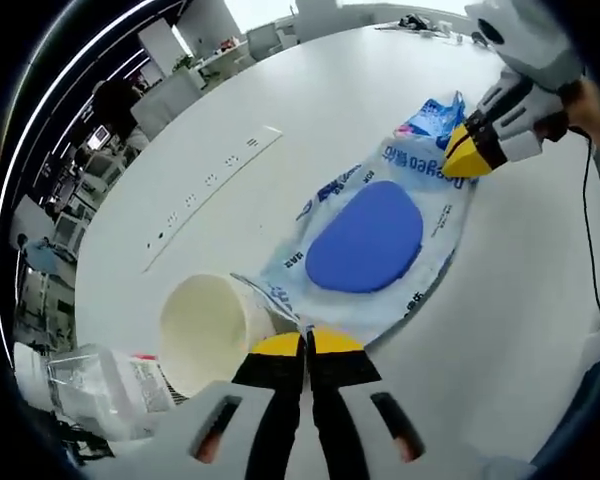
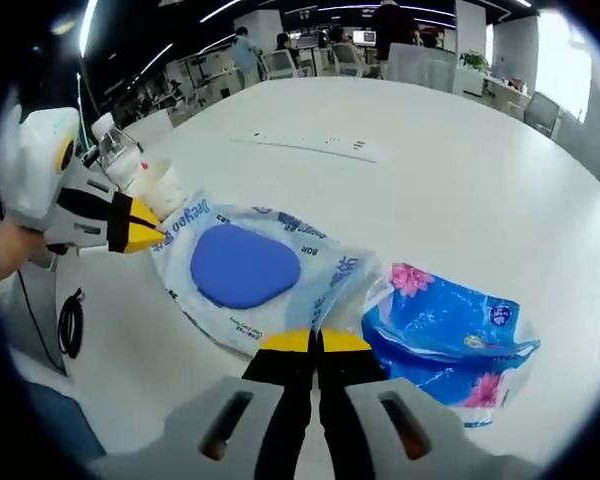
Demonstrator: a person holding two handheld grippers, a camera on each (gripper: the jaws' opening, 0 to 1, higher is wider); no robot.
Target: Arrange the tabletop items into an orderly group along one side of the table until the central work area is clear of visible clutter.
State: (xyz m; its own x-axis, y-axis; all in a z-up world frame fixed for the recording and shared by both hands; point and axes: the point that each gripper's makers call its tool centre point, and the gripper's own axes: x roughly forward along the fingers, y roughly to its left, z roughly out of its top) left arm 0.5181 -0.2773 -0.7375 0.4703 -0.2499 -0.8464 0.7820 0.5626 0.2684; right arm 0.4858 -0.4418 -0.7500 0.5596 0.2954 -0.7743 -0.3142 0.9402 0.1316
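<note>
We take the wipes pack (image 1: 372, 238) as our landmark on the table (image 1: 280, 90). At one end a paper cup (image 1: 208, 330) lies touching it, a plastic bottle (image 1: 100, 385) beyond; a tissue packet (image 2: 450, 335) adjoins its opposite end.

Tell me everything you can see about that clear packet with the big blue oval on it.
The wipes packet is a soft, crinkly, see-through plastic pouch with blue lettering and a large blue oval flap in its middle. It lies flat on the white table. The left gripper pinches one end, the right gripper the opposite end, both with jaws closed. A cream paper cup lies on its side at one end; a blue flowered tissue pack sits beside the other.
</note>
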